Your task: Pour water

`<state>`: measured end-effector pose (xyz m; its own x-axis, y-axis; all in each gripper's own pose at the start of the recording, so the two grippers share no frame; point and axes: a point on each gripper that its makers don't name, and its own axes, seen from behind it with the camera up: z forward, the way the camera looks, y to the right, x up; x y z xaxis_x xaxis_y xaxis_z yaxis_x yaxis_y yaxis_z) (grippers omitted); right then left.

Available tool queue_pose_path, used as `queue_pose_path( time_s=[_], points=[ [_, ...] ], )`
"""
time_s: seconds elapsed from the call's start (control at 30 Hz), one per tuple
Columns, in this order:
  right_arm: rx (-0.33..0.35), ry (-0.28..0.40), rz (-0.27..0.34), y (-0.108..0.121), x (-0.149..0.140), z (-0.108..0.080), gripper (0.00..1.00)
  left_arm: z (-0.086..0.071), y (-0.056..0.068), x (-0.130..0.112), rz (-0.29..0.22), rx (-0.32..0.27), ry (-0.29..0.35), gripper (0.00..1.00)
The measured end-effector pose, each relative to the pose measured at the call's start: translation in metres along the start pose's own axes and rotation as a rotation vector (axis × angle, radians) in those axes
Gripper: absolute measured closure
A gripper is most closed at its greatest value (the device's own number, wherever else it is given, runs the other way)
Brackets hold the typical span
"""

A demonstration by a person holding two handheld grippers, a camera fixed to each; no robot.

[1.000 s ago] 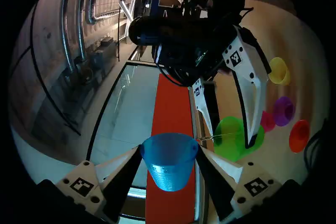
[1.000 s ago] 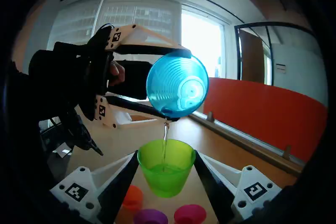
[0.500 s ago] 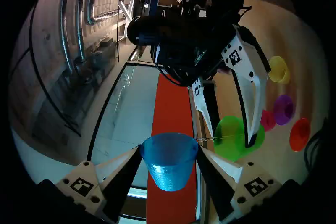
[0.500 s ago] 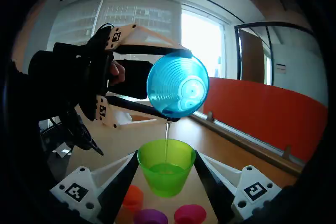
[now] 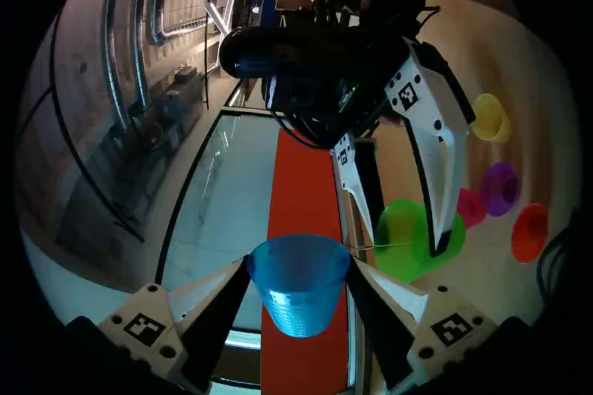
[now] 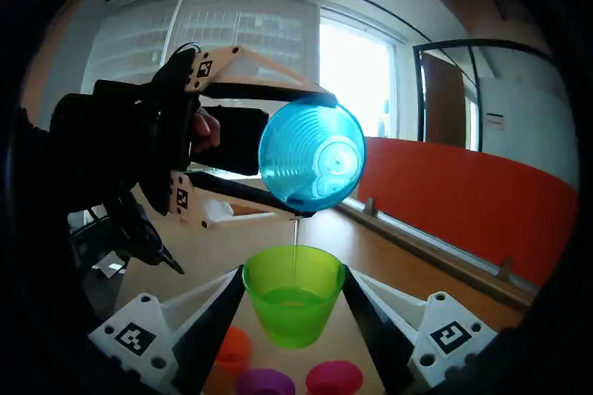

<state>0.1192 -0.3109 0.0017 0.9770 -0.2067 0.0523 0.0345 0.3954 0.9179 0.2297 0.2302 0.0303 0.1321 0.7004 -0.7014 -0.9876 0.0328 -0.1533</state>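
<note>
Your left gripper [image 5: 298, 280] has its jaws clamped on the blue cup [image 6: 313, 152], tipped on its side above the green cup [image 6: 293, 304]. Your right gripper [image 6: 293, 280] grips that cup upright between both jaws, over the tabletop [image 6: 215, 254]. A thin stream of water [image 6: 296, 241] falls from the blue lip into the green cup. Compared with half a second ago, the stream persists and both cups have barely shifted. Your left hand [image 6: 204, 128] holds its gripper roughly level.

the blue cup [image 6: 313, 154] and green cup [image 6: 293, 306] look glossy translucent plastic, the table [image 6: 385, 247] smooth wood.
</note>
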Motion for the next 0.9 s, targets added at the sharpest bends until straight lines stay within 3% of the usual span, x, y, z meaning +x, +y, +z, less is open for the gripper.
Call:
queue_pose_path(
  time_s=[0.9],
  points=[
    [0.0, 0.0, -0.001, 0.001, -0.0005, -0.0002, 0.06, -0.0012, 0.0018, 0.0, 0.026, -0.005, -0.002, 0.11]
  ],
)
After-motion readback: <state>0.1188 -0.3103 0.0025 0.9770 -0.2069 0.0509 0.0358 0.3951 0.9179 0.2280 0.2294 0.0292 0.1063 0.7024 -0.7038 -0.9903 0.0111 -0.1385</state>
